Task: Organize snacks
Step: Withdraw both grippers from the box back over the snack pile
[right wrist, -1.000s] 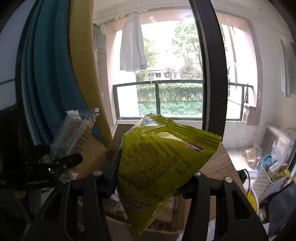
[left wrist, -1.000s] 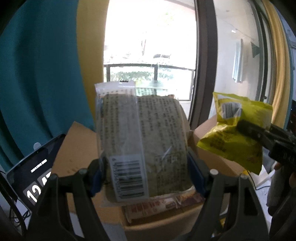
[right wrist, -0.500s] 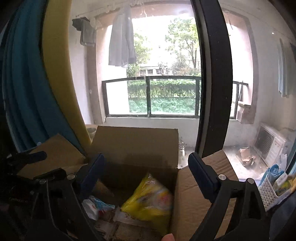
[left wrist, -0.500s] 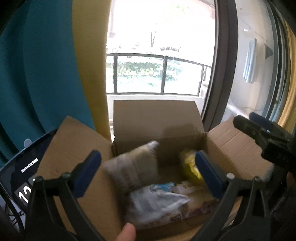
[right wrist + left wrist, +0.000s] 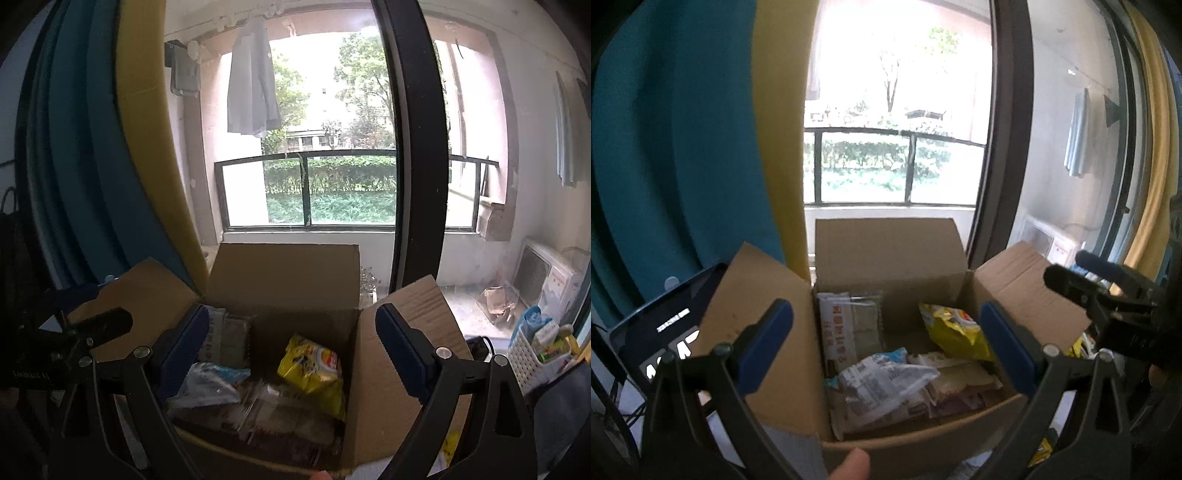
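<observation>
Your left tool (image 5: 886,339) is released, its blue pads spread wide with nothing between them, and your right tool (image 5: 291,350) is released too. Both hang over the open cardboard box (image 5: 886,251). The yellow snack bag (image 5: 951,330) lies inside toward the right wall; the clear-wrapped pack (image 5: 849,325) leans at the back left, above a crumpled white wrapper (image 5: 882,384).

- Left wrist view: close above the near rim of the open brown cardboard box (image 5: 890,254), facing the window, angled down.
- Right wrist view: same box (image 5: 284,273), from further right.
- Shared: box interior, yellow crinkled snack bag (image 5: 951,328) (image 5: 314,365), balcony railing (image 5: 886,166) (image 5: 332,188).
</observation>
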A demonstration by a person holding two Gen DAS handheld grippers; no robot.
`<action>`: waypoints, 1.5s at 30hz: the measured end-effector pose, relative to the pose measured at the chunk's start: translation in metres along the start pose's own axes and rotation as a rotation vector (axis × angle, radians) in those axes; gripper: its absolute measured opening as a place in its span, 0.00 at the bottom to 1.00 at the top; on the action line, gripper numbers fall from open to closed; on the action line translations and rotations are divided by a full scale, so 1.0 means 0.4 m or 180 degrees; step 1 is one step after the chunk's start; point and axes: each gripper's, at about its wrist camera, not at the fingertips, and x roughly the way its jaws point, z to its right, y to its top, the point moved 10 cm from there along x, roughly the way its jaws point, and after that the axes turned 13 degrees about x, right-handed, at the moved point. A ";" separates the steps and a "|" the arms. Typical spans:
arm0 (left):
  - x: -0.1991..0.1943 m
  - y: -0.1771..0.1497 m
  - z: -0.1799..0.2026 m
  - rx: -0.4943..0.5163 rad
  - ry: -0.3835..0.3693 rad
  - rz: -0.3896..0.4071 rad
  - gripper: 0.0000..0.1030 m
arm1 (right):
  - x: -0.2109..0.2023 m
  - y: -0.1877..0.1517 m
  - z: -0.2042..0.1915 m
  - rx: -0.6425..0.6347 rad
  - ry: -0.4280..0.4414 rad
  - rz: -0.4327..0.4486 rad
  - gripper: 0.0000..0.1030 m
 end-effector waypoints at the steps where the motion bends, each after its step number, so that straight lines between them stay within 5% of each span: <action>1: -0.014 0.002 0.002 -0.0002 0.0008 0.0019 0.99 | -0.013 -0.004 0.000 0.0013 0.0009 0.0002 0.91; 15: -0.164 -0.034 0.082 0.0023 0.0008 0.0062 0.99 | -0.174 -0.061 0.037 0.0204 0.0127 0.0004 0.91; 45: -0.274 -0.305 0.287 0.0034 -0.0167 -0.0537 0.99 | -0.365 -0.319 0.188 0.0504 0.0028 -0.0367 0.91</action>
